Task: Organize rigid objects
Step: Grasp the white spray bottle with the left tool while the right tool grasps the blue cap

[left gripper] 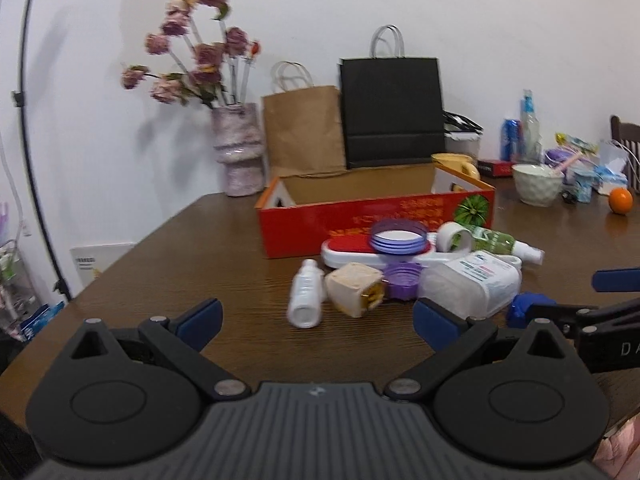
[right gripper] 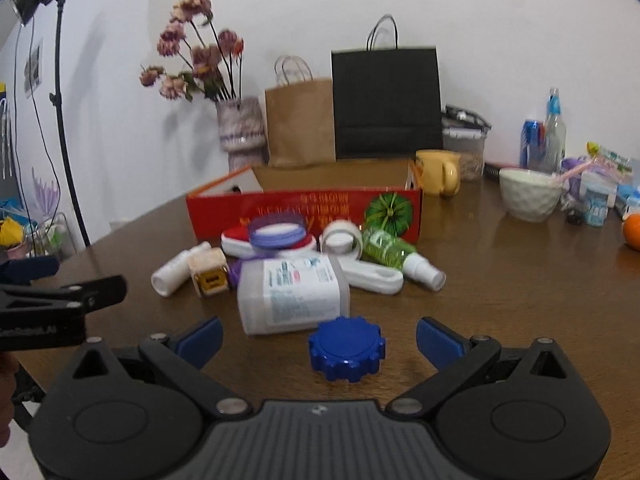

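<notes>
"DA" on right hand-held gripper (left gripper: 600, 292) – other labels too blurry.

Upper left of my view, I see a vase (left gripper: 239, 148) of dried pink flowers (left gripper: 192, 46). Right of it, at top centre, stand 2 paper bags, a brown bag (left gripper: 304, 130) and a black bag (left gripper: 392, 112). Far right, I see a white bowl (left gripper: 537, 189), an orange (left gripper: 620, 201) and a yellow mug (right gripper: 438, 172).
</notes>
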Demonstrator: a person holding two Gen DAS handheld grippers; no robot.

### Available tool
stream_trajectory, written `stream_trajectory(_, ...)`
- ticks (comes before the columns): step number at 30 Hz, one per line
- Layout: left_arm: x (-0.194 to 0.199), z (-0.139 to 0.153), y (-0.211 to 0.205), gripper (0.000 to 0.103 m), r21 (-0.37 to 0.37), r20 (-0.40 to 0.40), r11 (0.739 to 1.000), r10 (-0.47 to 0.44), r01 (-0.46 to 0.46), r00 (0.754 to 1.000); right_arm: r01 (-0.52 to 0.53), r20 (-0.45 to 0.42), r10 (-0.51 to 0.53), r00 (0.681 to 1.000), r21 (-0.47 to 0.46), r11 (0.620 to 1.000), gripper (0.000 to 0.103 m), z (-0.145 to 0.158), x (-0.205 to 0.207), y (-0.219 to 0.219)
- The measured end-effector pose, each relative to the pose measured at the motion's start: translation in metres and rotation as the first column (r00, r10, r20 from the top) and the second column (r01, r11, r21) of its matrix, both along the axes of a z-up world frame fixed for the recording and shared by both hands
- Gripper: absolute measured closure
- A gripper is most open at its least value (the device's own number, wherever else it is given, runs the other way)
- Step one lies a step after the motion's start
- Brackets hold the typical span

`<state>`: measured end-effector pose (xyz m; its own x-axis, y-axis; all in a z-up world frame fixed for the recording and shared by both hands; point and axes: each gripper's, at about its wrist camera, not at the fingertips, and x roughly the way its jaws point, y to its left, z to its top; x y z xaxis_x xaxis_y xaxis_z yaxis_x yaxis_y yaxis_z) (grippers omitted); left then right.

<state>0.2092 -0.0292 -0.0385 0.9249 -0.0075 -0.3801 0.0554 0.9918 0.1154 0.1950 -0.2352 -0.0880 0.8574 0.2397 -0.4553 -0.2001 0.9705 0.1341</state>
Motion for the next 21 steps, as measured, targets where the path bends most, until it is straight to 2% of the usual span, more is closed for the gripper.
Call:
stream_trajectory(2,0.009,-0.004,-0.004,0.000,0.011,-0.010,1.000,-0.010,0.010,1.000,-0.001,-0.013,0.001,1.000,-0.009,1.000,0.016,-0.004,0.005,-0.001)
stream_trajectory(6,0.039,-0.011,0.000,0.000,0.015,-0.062,1.000,0.012,-0.011,0.998,-0.006,-0.048,0.005,0.999,-0.033,0.999,0.025,-0.012,0.014,-0.002)
stream_trajectory(10,0.066,-0.017,0.014,0.001,-0.021,-0.125,0.999,0.035,-0.038,0.992,-0.011,-0.076,0.007,0.997,-0.042,0.999,0.034,-0.017,0.023,-0.004)
stream_trajectory(11,0.071,-0.018,0.017,0.004,-0.024,-0.130,0.999,0.031,-0.035,0.991,-0.010,-0.082,0.006,0.997,-0.044,0.999,0.038,-0.017,0.025,-0.005)
stream_trajectory(13,0.083,-0.019,0.021,0.008,-0.028,-0.146,0.999,0.019,-0.023,0.989,-0.008,-0.092,0.004,0.996,-0.039,0.999,0.039,-0.019,0.030,-0.006)
stream_trajectory(14,0.091,-0.019,0.024,0.015,-0.040,-0.163,0.999,0.011,-0.018,0.987,-0.010,-0.096,0.006,0.995,-0.034,0.999,0.039,-0.019,0.032,-0.005)
stream_trajectory(15,0.097,-0.020,0.027,0.027,-0.051,-0.180,0.999,0.008,-0.018,0.984,-0.012,-0.100,0.009,0.995,-0.033,0.999,0.039,-0.020,0.033,-0.005)
stream_trajectory(17,0.108,-0.021,0.033,0.038,-0.072,-0.209,0.997,0.007,-0.023,0.978,-0.013,-0.109,0.010,0.994,-0.034,0.999,0.042,-0.022,0.036,-0.005)
stream_trajectory(19,0.115,-0.023,0.037,0.039,-0.086,-0.228,0.996,0.013,-0.033,0.973,-0.011,-0.109,0.007,0.994,-0.038,0.999,0.044,-0.023,0.038,-0.005)
stream_trajectory(20,0.117,-0.024,0.038,0.043,-0.089,-0.235,0.995,0.012,-0.034,0.972,-0.011,-0.109,0.007,0.994,-0.038,0.999,0.044,-0.023,0.039,-0.005)
stream_trajectory(21,0.119,-0.026,0.039,0.053,-0.088,-0.240,0.996,0.009,-0.031,0.971,-0.010,-0.109,0.006,0.994,-0.036,0.999,0.044,-0.023,0.040,-0.006)
